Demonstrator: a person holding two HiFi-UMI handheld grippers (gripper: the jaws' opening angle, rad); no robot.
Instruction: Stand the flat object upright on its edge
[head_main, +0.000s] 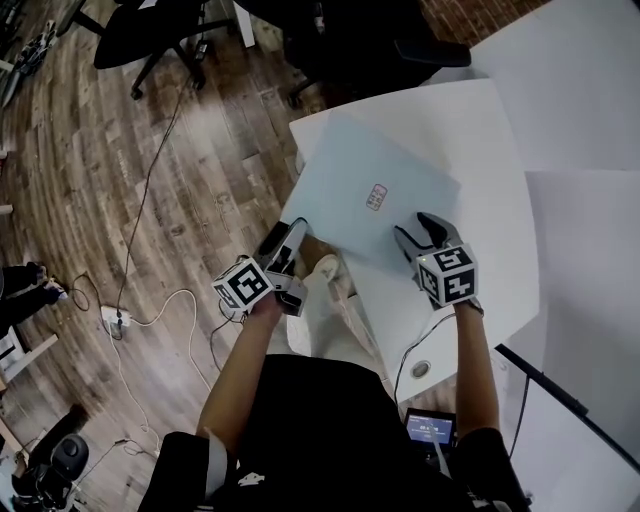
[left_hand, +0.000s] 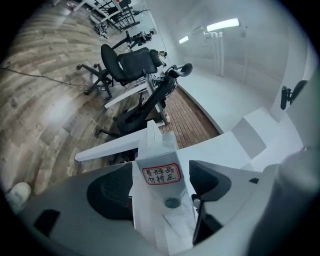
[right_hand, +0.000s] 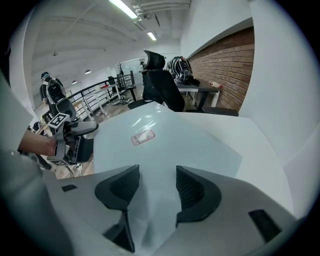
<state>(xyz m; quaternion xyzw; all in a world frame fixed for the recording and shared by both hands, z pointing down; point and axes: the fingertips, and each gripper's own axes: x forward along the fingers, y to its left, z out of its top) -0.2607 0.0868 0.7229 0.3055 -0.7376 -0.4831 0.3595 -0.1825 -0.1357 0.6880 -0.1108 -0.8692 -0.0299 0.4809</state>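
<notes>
A pale blue flat panel (head_main: 370, 165) with a red-bordered sticker (head_main: 377, 196) lies on the white table (head_main: 500, 120), its left edge at the table's edge. My left gripper (head_main: 287, 240) is at that left edge. In the left gripper view the panel (left_hand: 155, 147) runs narrow and nearly edge-on between the jaws of the left gripper (left_hand: 160, 182). They stand wide, with a gap at the right pad. My right gripper (head_main: 420, 235) is over the panel's near right part. Its jaws (right_hand: 157, 187) are open, with the panel (right_hand: 170, 145) and sticker (right_hand: 142, 137) ahead.
Wood floor lies left of the table, with cables and a power strip (head_main: 113, 320). Black office chairs (head_main: 150, 30) stand farther back. More white tabletops (head_main: 580, 80) adjoin at the right. A small screen (head_main: 430, 430) sits near my right arm. A person (right_hand: 50, 90) stands in the background.
</notes>
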